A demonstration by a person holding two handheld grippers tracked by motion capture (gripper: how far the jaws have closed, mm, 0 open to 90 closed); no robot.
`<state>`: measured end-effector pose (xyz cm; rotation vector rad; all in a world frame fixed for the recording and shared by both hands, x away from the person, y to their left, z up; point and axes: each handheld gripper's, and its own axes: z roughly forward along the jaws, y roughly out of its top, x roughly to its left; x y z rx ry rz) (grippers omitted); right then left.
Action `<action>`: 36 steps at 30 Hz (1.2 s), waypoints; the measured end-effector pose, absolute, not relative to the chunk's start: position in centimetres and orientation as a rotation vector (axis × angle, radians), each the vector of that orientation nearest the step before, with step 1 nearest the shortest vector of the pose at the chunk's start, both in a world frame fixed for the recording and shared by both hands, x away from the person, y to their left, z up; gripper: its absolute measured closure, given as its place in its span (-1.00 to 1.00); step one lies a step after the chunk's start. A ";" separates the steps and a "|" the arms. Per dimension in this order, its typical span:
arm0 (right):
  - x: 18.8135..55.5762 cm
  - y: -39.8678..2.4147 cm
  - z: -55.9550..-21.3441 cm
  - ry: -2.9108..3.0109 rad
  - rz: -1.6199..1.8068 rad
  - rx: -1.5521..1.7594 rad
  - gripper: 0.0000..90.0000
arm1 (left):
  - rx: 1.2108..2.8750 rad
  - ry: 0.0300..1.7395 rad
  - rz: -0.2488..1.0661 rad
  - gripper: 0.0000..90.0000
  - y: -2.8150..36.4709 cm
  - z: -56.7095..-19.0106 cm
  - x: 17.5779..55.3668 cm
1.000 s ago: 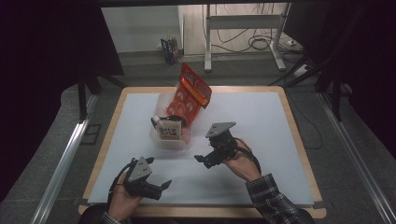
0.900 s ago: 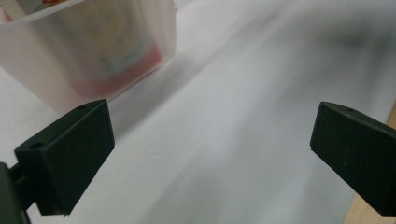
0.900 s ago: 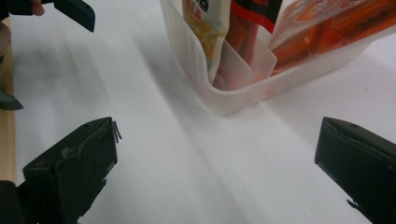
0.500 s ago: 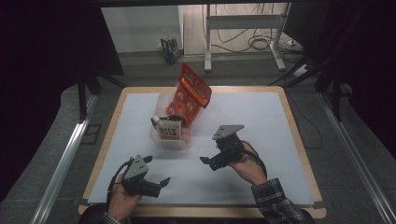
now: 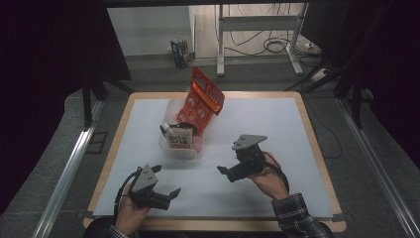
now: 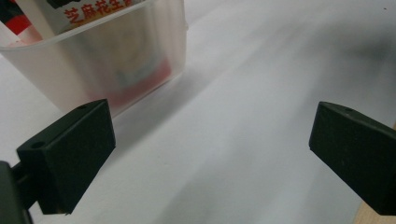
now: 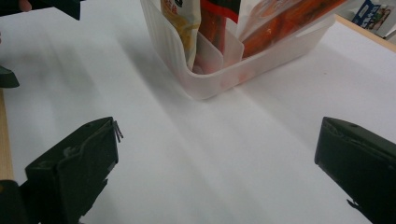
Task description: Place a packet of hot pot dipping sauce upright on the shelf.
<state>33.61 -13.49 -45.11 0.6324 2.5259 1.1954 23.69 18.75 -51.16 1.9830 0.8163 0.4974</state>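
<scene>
A translucent plastic bin stands left of the middle of the white sheet. In it are snack packets, and a tall red packet leans out at the back. A white packet with a label sits at the front. My left gripper is near the front edge, open and holding nothing, with the bin just beyond its left jaw. My right gripper is right of the bin, open and holding nothing, facing the bin's corner.
The wooden table rim frames the white sheet. Part of the left gripper shows at the top left of the right gripper view. Beyond the table are a small box on the floor, metal frame legs and cables.
My right gripper has drifted a little to the right and toward the near edge, away from the bin. The left gripper has hardly moved.
</scene>
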 end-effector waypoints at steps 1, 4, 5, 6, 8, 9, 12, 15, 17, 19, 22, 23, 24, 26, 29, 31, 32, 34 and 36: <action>33.6 -13.6 -45.1 2.523 1.195 0.634 -1.00 | 1.984 0.815 0.494 -0.99 18.7 -51.2 23.7; 33.3 -13.9 -44.9 2.510 1.202 0.639 -1.00 | 1.995 0.811 0.494 -0.99 18.6 -51.2 23.7; 33.3 -14.0 -44.9 2.506 1.202 0.638 -1.00 | 1.997 0.813 0.492 -0.99 18.6 -51.2 23.7; 33.2 -14.1 -44.8 2.503 1.197 0.639 -1.00 | 1.998 0.814 0.492 -0.99 18.6 -51.2 23.6; 33.1 -14.3 -44.8 2.495 1.199 0.642 -1.00 | 1.999 0.815 0.488 -0.99 18.6 -51.1 23.6; 33.0 -14.4 -44.8 2.495 1.199 0.647 -1.00 | 1.998 0.815 0.486 -0.99 18.6 -51.1 23.6; 32.9 -14.8 -44.8 2.496 1.202 0.655 -1.00 | 2.001 0.815 0.480 -0.99 18.6 -51.1 23.7; 32.7 -15.0 -44.9 2.495 1.202 0.654 -1.00 | 2.008 0.812 0.480 -0.99 18.5 -51.2 23.6; 32.5 -15.2 -44.9 2.498 1.203 0.658 -1.00 | 2.013 0.809 0.483 -0.99 18.4 -51.2 23.6; 32.4 -15.5 -44.9 2.500 1.201 0.658 -1.00 | 2.016 0.808 0.487 -0.99 18.4 -51.2 23.6; 32.2 -15.8 -45.0 2.493 1.207 0.666 -1.00 | 2.016 0.810 0.486 -0.99 18.4 -51.2 23.6; 32.2 -16.0 -45.1 2.491 1.207 0.669 -1.00 | 2.016 0.810 0.487 -0.99 18.4 -51.2 23.6; 32.1 -16.1 -45.1 2.489 1.207 0.672 -1.00 | 2.017 0.810 0.488 -0.99 18.4 -51.2 23.6; 32.0 -16.3 -45.2 2.482 1.206 0.674 -1.00 | 2.016 0.810 0.491 -0.99 18.3 -51.2 23.6; 31.9 -16.7 -45.4 2.475 1.206 0.678 -1.00 | 2.021 0.807 0.498 -0.99 18.3 -51.2 23.6; 31.8 -16.9 -45.5 2.469 1.206 0.680 -1.00 | 2.022 0.806 0.500 -0.99 18.3 -51.2 23.6; 31.7 -17.0 -45.5 2.467 1.205 0.682 -1.00 | 2.023 0.805 0.502 -0.99 18.3 -51.2 23.6; 31.6 -17.3 -45.6 2.464 1.202 0.682 -1.00 | 2.023 0.806 0.501 -0.99 18.3 -51.2 23.6; 31.5 -17.5 -45.7 2.464 1.196 0.684 -1.00 | 2.024 0.806 0.501 -0.99 18.3 -51.2 23.6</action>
